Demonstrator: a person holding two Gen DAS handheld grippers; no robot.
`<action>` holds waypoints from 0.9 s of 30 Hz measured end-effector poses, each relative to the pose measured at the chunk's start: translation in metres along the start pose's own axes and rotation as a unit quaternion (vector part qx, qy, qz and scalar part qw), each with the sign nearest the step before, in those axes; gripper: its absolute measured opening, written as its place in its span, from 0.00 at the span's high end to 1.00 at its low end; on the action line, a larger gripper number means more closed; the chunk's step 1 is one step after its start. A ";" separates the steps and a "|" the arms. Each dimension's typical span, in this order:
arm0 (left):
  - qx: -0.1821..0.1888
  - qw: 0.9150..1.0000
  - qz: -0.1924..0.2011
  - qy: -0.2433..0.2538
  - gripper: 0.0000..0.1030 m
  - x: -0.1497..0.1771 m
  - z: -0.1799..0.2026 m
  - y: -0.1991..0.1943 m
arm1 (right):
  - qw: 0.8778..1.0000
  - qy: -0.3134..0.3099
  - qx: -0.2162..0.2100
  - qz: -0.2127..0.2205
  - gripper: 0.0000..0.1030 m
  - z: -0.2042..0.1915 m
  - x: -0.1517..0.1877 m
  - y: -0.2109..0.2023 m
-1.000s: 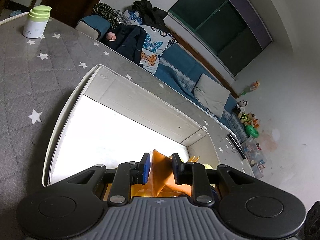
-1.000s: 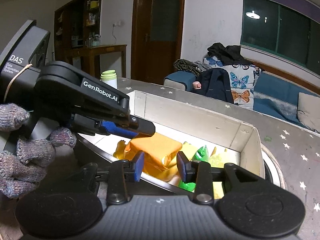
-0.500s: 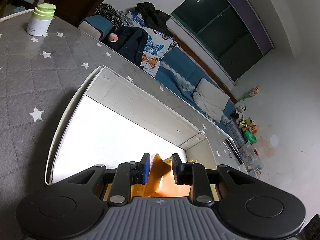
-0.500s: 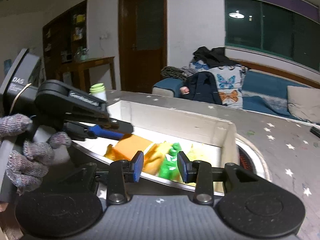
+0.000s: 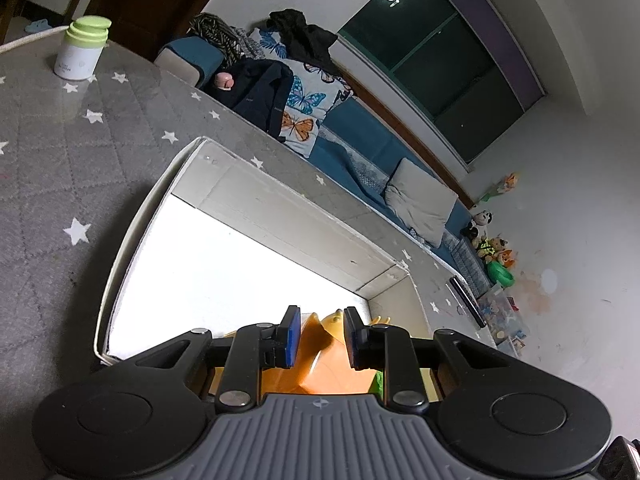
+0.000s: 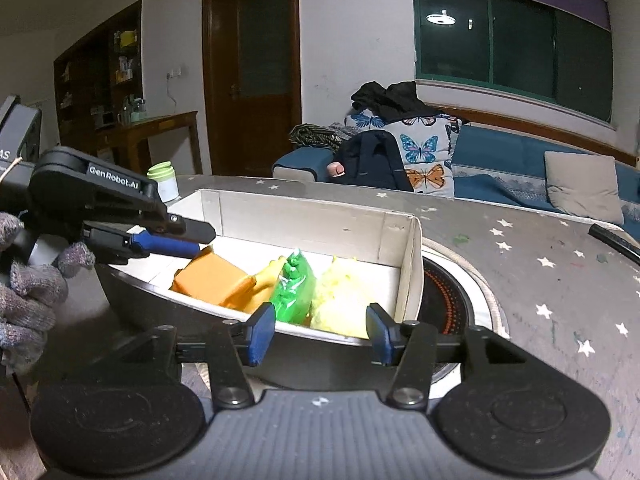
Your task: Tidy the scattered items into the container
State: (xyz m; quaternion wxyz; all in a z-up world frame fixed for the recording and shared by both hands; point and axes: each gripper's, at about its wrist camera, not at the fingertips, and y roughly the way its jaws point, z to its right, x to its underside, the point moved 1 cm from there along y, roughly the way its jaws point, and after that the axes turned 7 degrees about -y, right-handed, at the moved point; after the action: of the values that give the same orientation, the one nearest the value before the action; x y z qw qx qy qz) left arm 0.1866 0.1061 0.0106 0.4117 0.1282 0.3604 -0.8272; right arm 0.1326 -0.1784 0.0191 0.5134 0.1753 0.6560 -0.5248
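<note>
1. Grey star-print tabletop (image 5: 60, 168) carried my white box (image 6: 320, 220), with a blue sofa (image 6: 508, 160) at 2 o'clock.
2. My left gripper (image 5: 318, 336) sat narrowly parted over the orange block (image 6: 208, 280), inside the box.
3. My right gripper (image 6: 320, 334) was spread wide, holding nothing.

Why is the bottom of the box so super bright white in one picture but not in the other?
In the left wrist view the box floor is blown out by glare, so no detail shows there, and the fisheye bends the box's walls. In the right wrist view the same box is evenly lit, so the orange block, green bag and yellow item show clearly.
</note>
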 end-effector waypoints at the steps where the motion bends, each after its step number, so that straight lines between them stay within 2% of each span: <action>1: 0.000 1.000 0.002 0.003 0.75 0.000 0.001 -0.002 | 1.000 0.001 -0.002 0.000 0.50 -0.001 0.001 -0.001; 3: -0.003 1.000 0.009 0.015 0.75 0.002 0.004 -0.008 | 1.000 0.000 -0.004 0.001 0.42 -0.005 0.001 -0.001; 7: -0.007 0.999 0.020 0.042 0.75 0.008 0.012 -0.021 | 1.000 -0.001 -0.008 0.003 0.40 -0.010 0.002 -0.004; 11: -0.014 0.997 0.031 0.076 0.75 0.018 0.021 -0.035 | 1.000 0.000 -0.012 0.004 0.34 -0.015 0.002 -0.007; 18: -0.024 0.989 0.043 0.136 0.75 0.044 0.037 -0.059 | 1.000 0.001 -0.014 0.005 0.19 -0.022 0.005 -0.014; 20: -0.035 0.988 0.042 0.147 0.74 0.052 0.038 -0.061 | 1.000 0.002 -0.014 0.004 0.18 -0.023 0.006 -0.016; 21: -0.040 0.987 0.042 0.152 0.73 0.055 0.038 -0.063 | 1.000 0.004 -0.014 0.002 0.12 -0.023 0.007 -0.017; 23: -0.051 0.984 0.041 0.163 0.73 0.063 0.039 -0.065 | 1.000 0.008 -0.013 0.000 0.06 -0.024 0.008 -0.018; 27: -0.071 0.979 0.039 0.185 0.72 0.077 0.041 -0.071 | 1.000 0.010 -0.007 -0.004 0.00 -0.027 0.012 -0.021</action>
State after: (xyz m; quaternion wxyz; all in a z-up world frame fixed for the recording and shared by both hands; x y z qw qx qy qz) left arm 0.0868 0.0602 0.0348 0.3779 0.2632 0.4832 -0.7446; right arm 0.0984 -0.1672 0.0174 0.5062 0.1737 0.6655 -0.5203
